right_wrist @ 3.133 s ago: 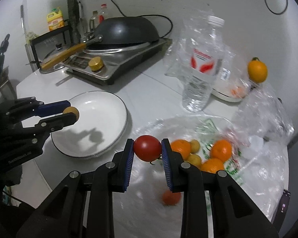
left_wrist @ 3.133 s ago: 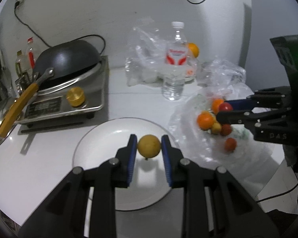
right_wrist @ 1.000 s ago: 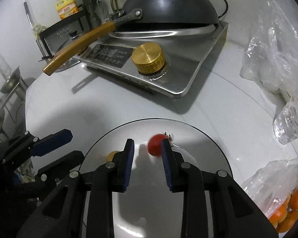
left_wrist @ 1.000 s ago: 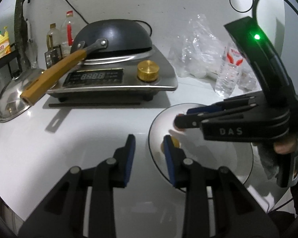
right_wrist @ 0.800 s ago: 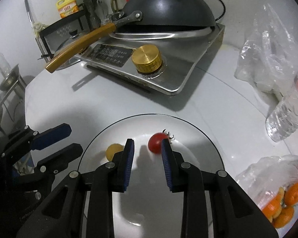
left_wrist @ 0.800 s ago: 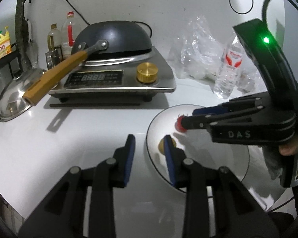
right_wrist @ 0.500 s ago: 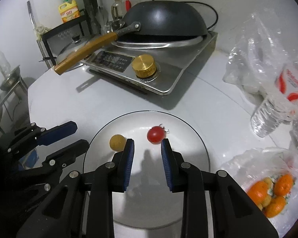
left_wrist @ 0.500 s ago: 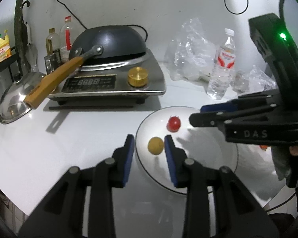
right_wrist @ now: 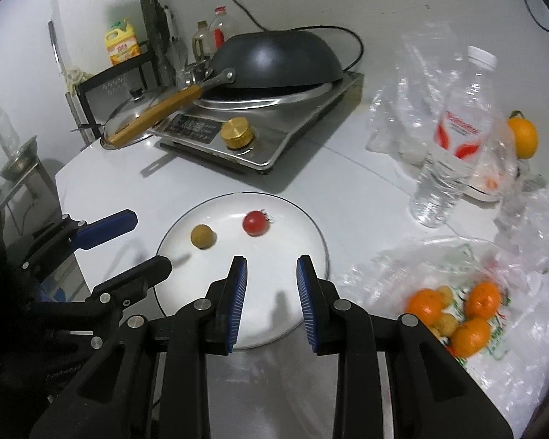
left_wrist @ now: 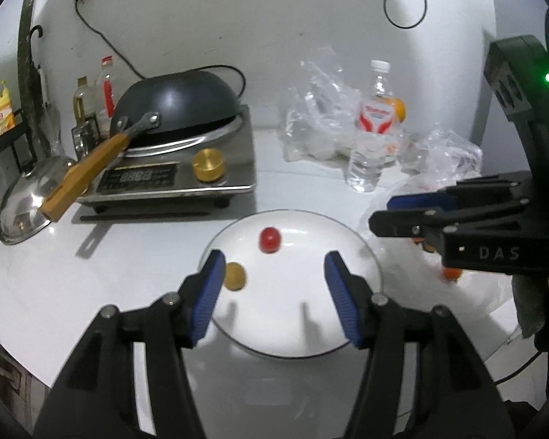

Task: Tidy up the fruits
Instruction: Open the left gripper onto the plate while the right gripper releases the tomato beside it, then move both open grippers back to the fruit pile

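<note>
Left wrist view: my left claw sits at lower centre of the frame with its jaws opening and nothing between them, hovering above the white plate on the desk. On the plate lie two fruits apart from each other: a small yellow-brown fruit just beside the claw's left pad, and a red tomato nearer the plate's far side. The right claw enters from the right edge, held above the plate's right rim. Right wrist view: the right claw occupies lower centre, its jaws drawn in to a narrow gap and empty, above the near part of the plate. The yellow-brown fruit and tomato rest on the plate in mid-frame. At lower right, the clear plastic bag lies spread on the desk with several oranges and small pale fruits in it. The left claw shows at left, spread and empty. Judgement: both deliveries to the plate appear complete and I am between picks. The next move calls for swinging a claw toward the bag, spreading the right jaws wider than an orange, and closing on one fruit without snagging the loose plastic.
</note>
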